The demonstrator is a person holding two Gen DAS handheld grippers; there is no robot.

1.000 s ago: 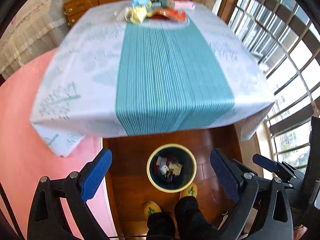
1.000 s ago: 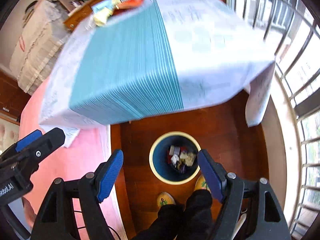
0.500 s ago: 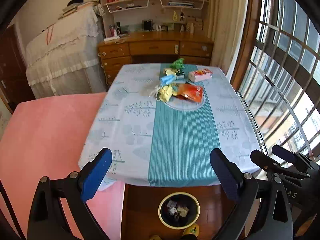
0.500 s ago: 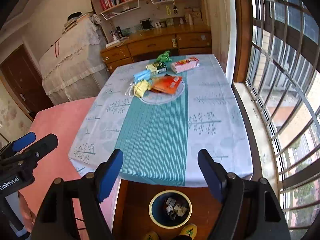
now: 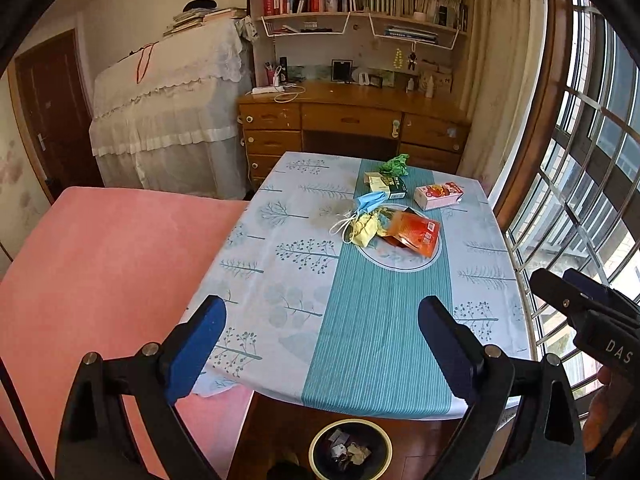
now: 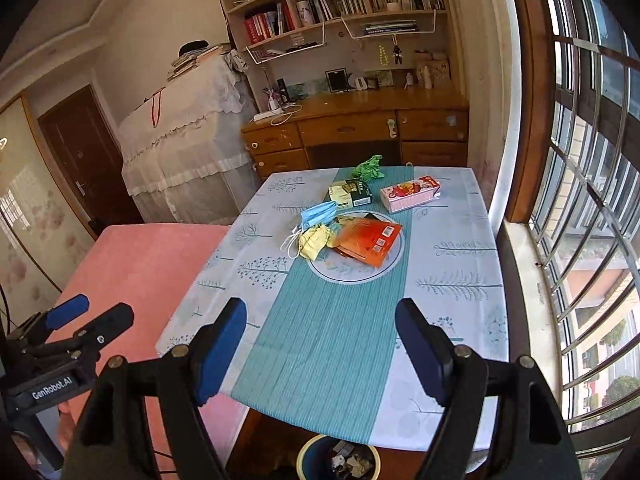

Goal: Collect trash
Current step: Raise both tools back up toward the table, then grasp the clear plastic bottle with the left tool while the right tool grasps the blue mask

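Trash lies at the far end of the table (image 5: 280, 280): an orange wrapper (image 5: 414, 232) (image 6: 366, 242), a yellow wad (image 5: 366, 230) (image 6: 314, 242), a blue face mask (image 5: 372, 201) (image 6: 318, 214), a dark box (image 5: 390, 184) (image 6: 352, 194), a pink carton (image 5: 438, 195) (image 6: 410, 193) and green crumpled plastic (image 5: 395, 164) (image 6: 368, 168). A blue bin (image 5: 350, 450) (image 6: 338, 458) with scraps stands on the floor at the near table edge. My left gripper (image 5: 322, 348) and right gripper (image 6: 320, 354) are open and empty, above the near edge.
A pink bed (image 5: 100, 272) lies left of the table. A barred window (image 6: 580, 220) runs along the right. A wooden desk (image 5: 352, 120) with shelves and a cloth-covered piano (image 5: 168, 112) stand behind the table.
Both grippers have tilted up from looking down at the bin and floor to looking across the table. The trash pile is now in full view. Both stay open.
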